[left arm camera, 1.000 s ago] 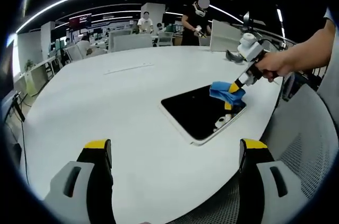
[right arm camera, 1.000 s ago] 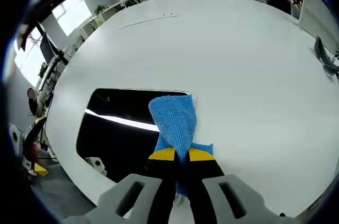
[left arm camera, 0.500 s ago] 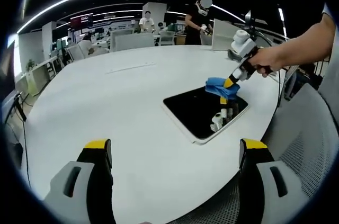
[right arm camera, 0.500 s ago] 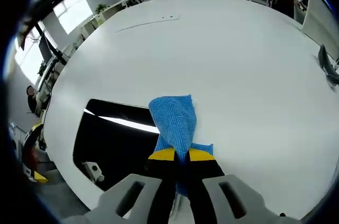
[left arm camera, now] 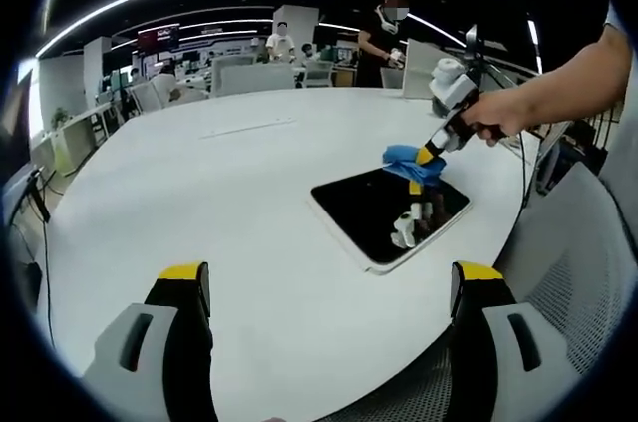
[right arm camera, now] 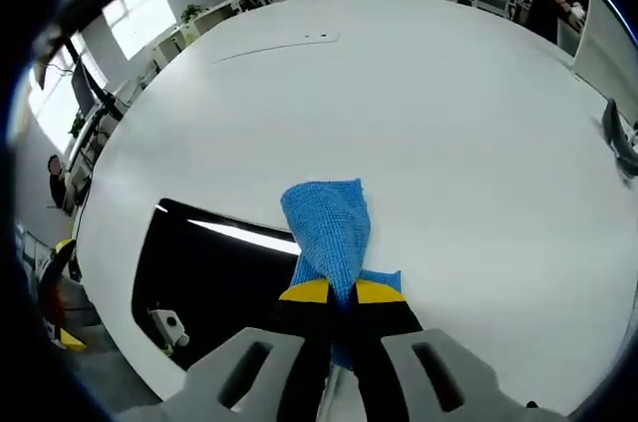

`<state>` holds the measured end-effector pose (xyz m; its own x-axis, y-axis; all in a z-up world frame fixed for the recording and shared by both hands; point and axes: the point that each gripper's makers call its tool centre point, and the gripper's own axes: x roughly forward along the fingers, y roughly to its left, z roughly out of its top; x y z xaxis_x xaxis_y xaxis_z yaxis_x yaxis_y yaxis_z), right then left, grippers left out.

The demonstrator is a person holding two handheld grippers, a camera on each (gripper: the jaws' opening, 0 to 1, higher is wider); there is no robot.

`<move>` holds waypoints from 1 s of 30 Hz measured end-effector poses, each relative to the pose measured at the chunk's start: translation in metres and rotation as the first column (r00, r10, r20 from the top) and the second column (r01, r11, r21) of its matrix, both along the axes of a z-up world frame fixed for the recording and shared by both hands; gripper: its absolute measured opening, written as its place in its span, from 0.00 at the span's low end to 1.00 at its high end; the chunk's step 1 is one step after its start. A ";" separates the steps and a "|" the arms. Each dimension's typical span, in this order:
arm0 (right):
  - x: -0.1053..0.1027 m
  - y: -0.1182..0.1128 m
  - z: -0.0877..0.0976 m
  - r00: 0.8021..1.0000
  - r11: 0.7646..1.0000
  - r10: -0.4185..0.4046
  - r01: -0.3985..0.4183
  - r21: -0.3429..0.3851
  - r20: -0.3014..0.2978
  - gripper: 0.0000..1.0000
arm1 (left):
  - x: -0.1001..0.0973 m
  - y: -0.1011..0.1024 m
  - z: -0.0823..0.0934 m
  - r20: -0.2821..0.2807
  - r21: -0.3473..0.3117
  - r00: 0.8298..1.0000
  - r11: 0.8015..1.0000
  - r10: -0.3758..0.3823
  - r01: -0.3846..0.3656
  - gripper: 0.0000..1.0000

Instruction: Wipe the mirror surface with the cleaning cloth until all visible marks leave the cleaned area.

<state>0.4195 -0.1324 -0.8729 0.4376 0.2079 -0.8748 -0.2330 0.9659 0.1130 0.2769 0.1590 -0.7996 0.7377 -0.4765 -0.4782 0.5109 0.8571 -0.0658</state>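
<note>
One blue cleaning cloth in right hand-held gripper, beside mirror.

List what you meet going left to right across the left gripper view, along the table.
Bare white table → dark mirror → blue cloth → right tool shut on the cloth → the person's hand holding it.

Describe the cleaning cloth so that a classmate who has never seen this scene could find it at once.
Start at the big white round table and find the dark rectangular mirror lying flat near its edge. At the mirror's far corner, the right gripper pinches a bunched cloth: bright blue, the one soft thing there.
</note>
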 end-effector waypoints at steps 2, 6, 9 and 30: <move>0.002 0.000 0.001 1.000 1.000 0.000 0.000 0.000 0.004 0.01 | 0.000 0.000 0.001 0.003 -0.002 1.000 1.000 0.001 -0.001 0.99; 0.004 0.001 0.000 1.000 1.000 -0.002 0.002 -0.003 -0.002 0.01 | 0.001 0.003 0.001 0.005 -0.006 1.000 1.000 0.020 -0.020 0.99; 0.003 0.001 0.000 1.000 1.000 0.003 -0.003 0.001 -0.007 0.01 | 0.001 0.003 0.001 0.006 -0.007 1.000 1.000 0.020 -0.020 0.99; -0.008 -0.020 0.041 0.999 0.998 0.000 -0.003 0.057 0.047 0.01 | 0.000 0.002 -0.002 -0.004 0.018 1.000 1.000 0.010 -0.010 0.99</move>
<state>0.4116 -0.1529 -0.8324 0.4773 0.2572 -0.8402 -0.2406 0.9579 0.1565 0.2769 0.1612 -0.8018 0.7403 -0.4610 -0.4893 0.5024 0.8630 -0.0528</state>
